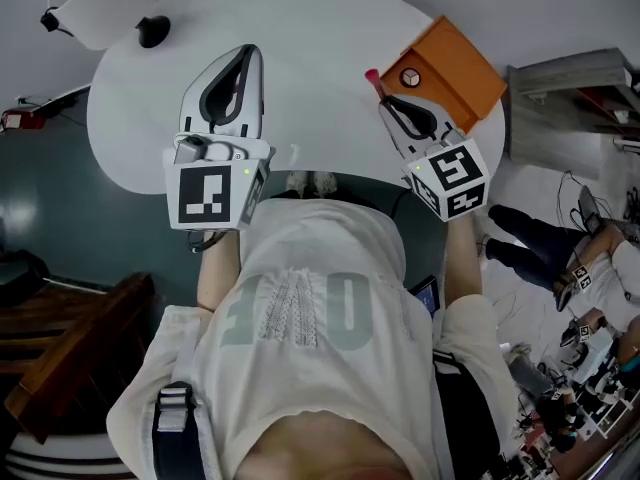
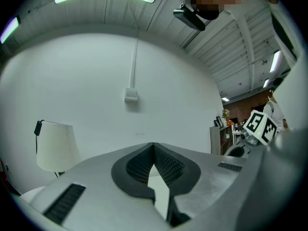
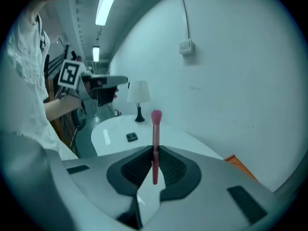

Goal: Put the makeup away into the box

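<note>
Just beside the orange box (image 1: 455, 68), pinching a thin pink brush (image 3: 155, 129) mid-handle with right gripper (image 3: 155, 150); left gripper (image 2: 154, 146) pressed together, empty. Could swivel in so narrow a pinch and drop short.

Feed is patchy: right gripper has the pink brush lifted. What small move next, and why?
Probably carry the right gripper a little toward the orange box, until the pink brush hangs over it. The jaws are clamped on the brush, clear of the white table, and the box sits just beside it.
</note>
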`<state>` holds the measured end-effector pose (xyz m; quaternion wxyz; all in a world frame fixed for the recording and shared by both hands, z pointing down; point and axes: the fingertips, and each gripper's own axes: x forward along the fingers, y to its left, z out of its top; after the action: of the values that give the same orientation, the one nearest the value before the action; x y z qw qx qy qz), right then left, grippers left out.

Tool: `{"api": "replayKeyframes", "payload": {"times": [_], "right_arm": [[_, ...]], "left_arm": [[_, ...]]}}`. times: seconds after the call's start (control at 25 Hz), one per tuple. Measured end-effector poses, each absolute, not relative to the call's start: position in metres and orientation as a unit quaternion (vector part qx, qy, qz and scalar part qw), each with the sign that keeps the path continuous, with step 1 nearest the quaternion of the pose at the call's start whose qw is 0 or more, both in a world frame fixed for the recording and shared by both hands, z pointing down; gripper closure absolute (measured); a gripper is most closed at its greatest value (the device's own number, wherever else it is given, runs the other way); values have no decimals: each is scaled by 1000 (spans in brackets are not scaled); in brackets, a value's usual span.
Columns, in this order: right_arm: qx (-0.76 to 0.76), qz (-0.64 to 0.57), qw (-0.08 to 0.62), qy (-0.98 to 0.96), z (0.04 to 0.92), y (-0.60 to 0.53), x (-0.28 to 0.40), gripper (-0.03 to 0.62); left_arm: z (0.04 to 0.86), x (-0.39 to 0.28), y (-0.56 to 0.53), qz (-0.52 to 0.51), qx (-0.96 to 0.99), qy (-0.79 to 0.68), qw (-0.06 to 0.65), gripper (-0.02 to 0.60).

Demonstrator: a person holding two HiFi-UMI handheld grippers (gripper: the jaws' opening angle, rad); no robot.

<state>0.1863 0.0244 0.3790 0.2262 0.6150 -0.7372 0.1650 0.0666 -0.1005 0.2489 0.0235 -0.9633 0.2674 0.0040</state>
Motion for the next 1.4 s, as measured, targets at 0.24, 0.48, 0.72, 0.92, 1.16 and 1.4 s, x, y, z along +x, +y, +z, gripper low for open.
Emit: {"api": "replayKeyframes", "payload": {"times": [0.24,0.48,0.72,0.92,1.16,1.4], "right_arm": [[648,116,131,-741,315,26,187,543],[651,109,134,-739,309,28,193,543],[657,158,243,-696,371,49,236,543],[630,237,338,-657,449,83,289,543],[636,339,405,-562,525,118,364,543],[629,362,465,-508,557,126,397,543]], "left_arm": [[247,75,-97,2,-965,259,27,575],[247,77,-94,-1,-966,257,29,575],[253,76,-93,-11,-966,257,24,575],[254,79,-89,-14,-967,252,25,575],[260,81,-87,-26,-967,251,25,575],[261,90,-83,-31,-968,249,30,575]]}}
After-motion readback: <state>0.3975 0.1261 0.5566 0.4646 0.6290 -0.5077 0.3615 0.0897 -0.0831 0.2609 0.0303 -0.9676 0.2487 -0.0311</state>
